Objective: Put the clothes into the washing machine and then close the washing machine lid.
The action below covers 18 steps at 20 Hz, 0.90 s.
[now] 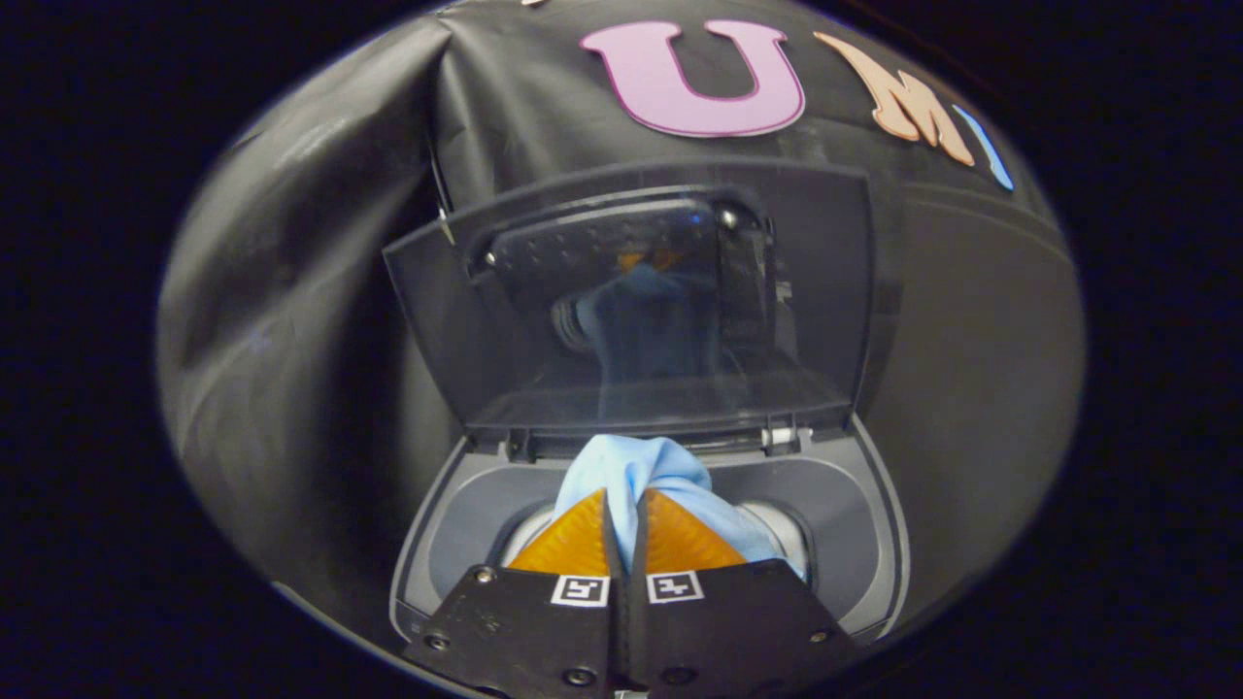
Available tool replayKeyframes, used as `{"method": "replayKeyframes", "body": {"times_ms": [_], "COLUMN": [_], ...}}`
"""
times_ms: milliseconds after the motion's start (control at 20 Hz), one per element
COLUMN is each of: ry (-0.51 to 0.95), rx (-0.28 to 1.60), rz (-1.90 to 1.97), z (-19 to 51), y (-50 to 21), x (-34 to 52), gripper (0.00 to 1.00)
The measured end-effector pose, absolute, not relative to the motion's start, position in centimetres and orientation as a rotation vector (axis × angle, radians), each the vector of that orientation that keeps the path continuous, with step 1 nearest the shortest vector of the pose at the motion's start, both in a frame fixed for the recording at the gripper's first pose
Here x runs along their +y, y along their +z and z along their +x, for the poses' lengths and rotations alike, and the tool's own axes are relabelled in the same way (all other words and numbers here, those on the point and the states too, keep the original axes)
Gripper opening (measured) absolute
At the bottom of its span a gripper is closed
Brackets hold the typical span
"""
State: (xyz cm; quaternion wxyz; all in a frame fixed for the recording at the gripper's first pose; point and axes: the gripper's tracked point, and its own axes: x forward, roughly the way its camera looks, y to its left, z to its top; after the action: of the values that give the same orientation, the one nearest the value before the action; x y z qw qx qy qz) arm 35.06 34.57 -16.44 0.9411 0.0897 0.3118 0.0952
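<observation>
The gripper [626,519] has its two fingers drawn almost together, and a fold of light blue cloth [636,471] is pinched in the narrow slit between them, so both fingers press on the fabric. The cloth bunches up just ahead of the fingertips and spills to the right of the right finger, hanging down toward the drum. Each finger carries a small square black-and-white marker near its base; the pattern holds no words that can be read.

Directly beneath and around the fingers lies the washing machine [874,544], a grey top-loading unit whose rounded top frame rings the fingers on both sides. The pale drum opening [777,529] shows to either side of the fingers, partly covered by the cloth.

Beyond the fingertips the washing machine lid [816,291] stands raised, hinged at the far edge of the frame and tilted back. It is a dark, see-through panel, and its surface mirrors the blue cloth and the fingers. A white hinge piece sits at its lower right corner.

Behind the lid and on both sides hangs the booth's black cloth wall [311,320], creased and slightly glossy. No brand name or readable label shows on the machine.
</observation>
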Motion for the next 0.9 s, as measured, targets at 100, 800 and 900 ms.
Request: {"method": "replayKeyframes", "body": {"times_ms": [100, 800, 900], "ry": [0.181, 0.135, 0.12], "rx": [0.675, 0.789, 0.765], "rz": [0.192, 0.17, 0.174], "z": [35.0, 34.5, 34.5], "y": [-18.5, -23.2, -22.4], "x": [34.4, 35.2, 34.7], "gripper": [0.0, 0.15, 0.22]}}
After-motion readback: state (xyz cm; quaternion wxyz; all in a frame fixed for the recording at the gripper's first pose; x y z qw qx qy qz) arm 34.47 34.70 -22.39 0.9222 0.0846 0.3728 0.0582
